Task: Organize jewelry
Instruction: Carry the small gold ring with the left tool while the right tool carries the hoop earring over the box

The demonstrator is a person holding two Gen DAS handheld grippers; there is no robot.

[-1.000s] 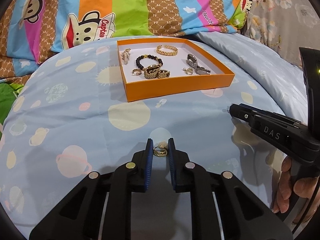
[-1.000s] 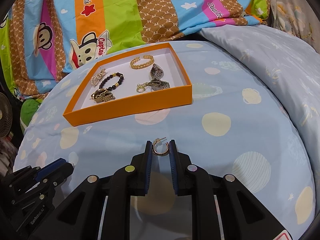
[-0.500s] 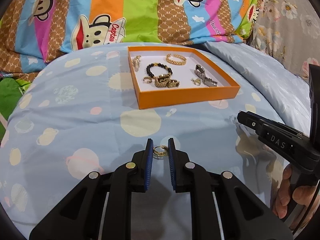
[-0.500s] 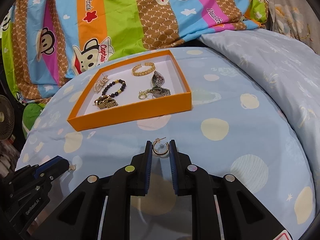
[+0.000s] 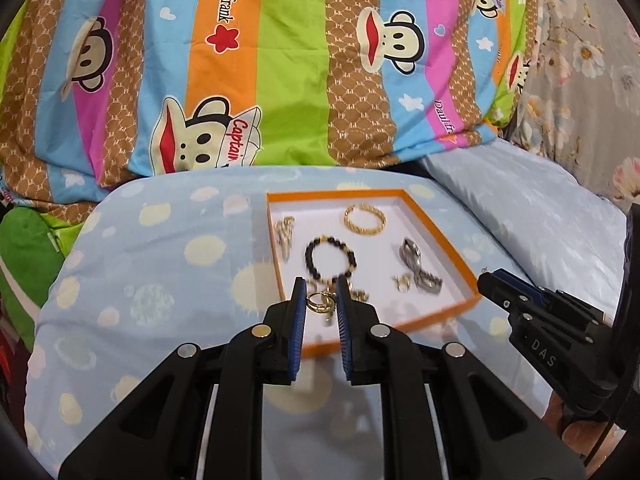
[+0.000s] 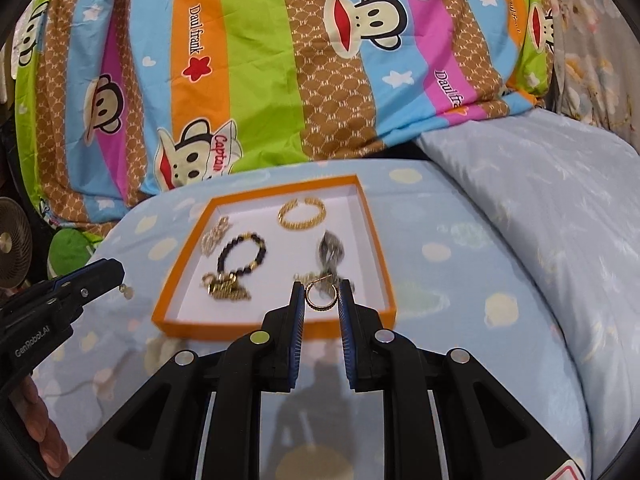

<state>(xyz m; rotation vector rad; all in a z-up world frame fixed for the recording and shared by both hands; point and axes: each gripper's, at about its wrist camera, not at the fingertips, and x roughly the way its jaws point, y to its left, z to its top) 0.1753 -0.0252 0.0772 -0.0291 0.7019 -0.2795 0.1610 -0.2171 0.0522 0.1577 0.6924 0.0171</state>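
An orange box (image 5: 460,307) (image 6: 276,328) with a white floor lies on the blue bed cover. In it are a gold chain bracelet (image 5: 365,219) (image 6: 302,214), a black bead bracelet (image 5: 330,257) (image 6: 241,253), a silver piece (image 5: 420,268) (image 6: 330,252) and small gold pieces. My left gripper (image 5: 321,304) is shut on a small gold earring (image 5: 318,303), held above the box's near left corner. My right gripper (image 6: 321,298) is shut on a gold hoop earring (image 6: 321,298), held over the box's near edge.
A striped cartoon-monkey quilt (image 5: 280,60) (image 6: 320,60) is piled behind the box. A pale blue pillow (image 6: 540,200) lies to the right. A small fan (image 6: 14,242) stands at the far left. The right gripper shows in the left wrist view (image 5: 536,312).
Both grippers have risen and moved forward toward the box, each still holding its earring. The box now lies directly below the fingertips.
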